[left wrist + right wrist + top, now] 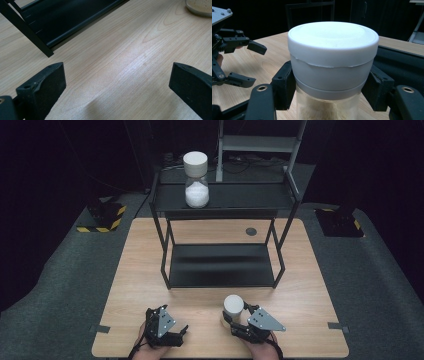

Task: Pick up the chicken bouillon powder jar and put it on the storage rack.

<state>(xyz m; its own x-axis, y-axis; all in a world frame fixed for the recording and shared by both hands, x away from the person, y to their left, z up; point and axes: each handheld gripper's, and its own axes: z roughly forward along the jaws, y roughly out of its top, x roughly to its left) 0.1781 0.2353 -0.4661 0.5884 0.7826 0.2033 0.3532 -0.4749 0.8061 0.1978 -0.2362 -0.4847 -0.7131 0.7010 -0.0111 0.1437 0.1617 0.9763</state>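
My right tongs are clamped on the white-capped clear glass jar of pale powder, standing upright on the light wooden counter near its front edge. My left tongs stand apart, empty, over bare wood. A matching white-capped jar already sits on the top of the black metal shelf rack. Judgement: grasp made; lift and placement remain. No labels or writing readable.

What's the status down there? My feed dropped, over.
Right gripper fingers shut on the near jar, upright on the table. Left gripper open, nothing between its fingers. Black shelf rack stands just ahead; second jar on its top shelf.
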